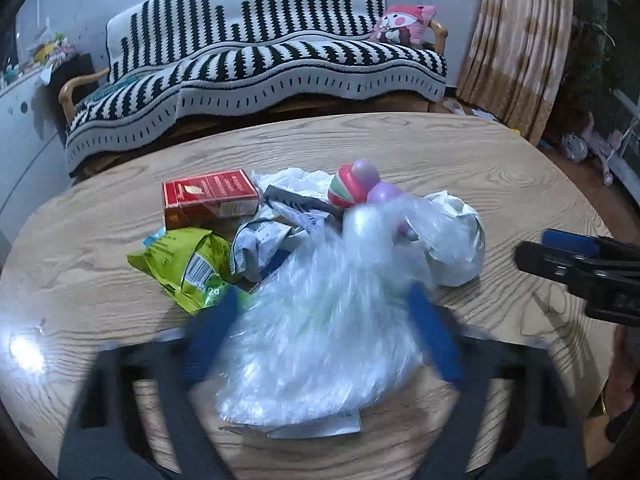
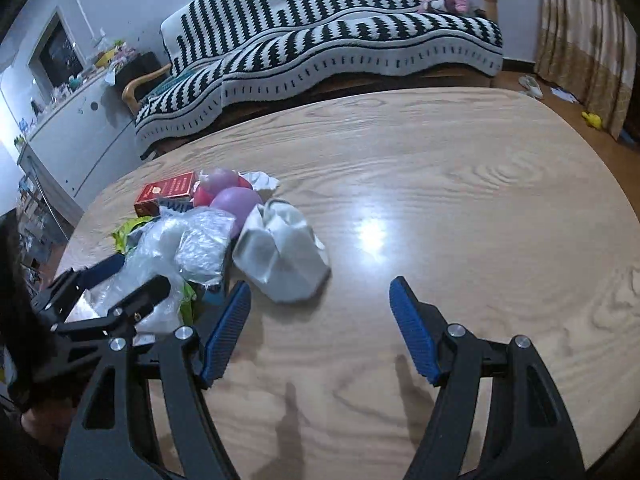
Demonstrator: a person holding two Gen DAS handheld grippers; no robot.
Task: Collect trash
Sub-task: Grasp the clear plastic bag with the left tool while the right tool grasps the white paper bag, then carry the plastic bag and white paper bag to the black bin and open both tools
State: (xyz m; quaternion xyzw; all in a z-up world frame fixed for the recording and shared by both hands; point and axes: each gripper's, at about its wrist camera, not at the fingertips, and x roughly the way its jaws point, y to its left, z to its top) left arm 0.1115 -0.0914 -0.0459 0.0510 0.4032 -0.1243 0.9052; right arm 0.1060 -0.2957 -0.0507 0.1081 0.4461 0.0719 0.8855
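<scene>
Left wrist view: your left gripper (image 1: 320,336) has its fingers spread around the clear plastic bag (image 1: 320,304) near the front of the table (image 1: 480,152), w/ the rest of the trash bunched just behind it: green wrapper (image 1: 184,264), red box (image 1: 210,198), white crumpled bag (image 1: 460,240), striped ball (image 1: 348,186). Looks like you're grabbing the bag, so close on a thick fold, not a loose edge, & lift slow so it doesn't drag the wrapper. Bag & fingers are motion-blurred, so can't tell if they actually pinch it; a paper under the bag is mostly covered. Right wrist view: your right gripper (image 2: 320,328) is wide apart, holding nothing, over bare table just right of the white crumpled bag. The red box is half hidden behind the balls.
</scene>
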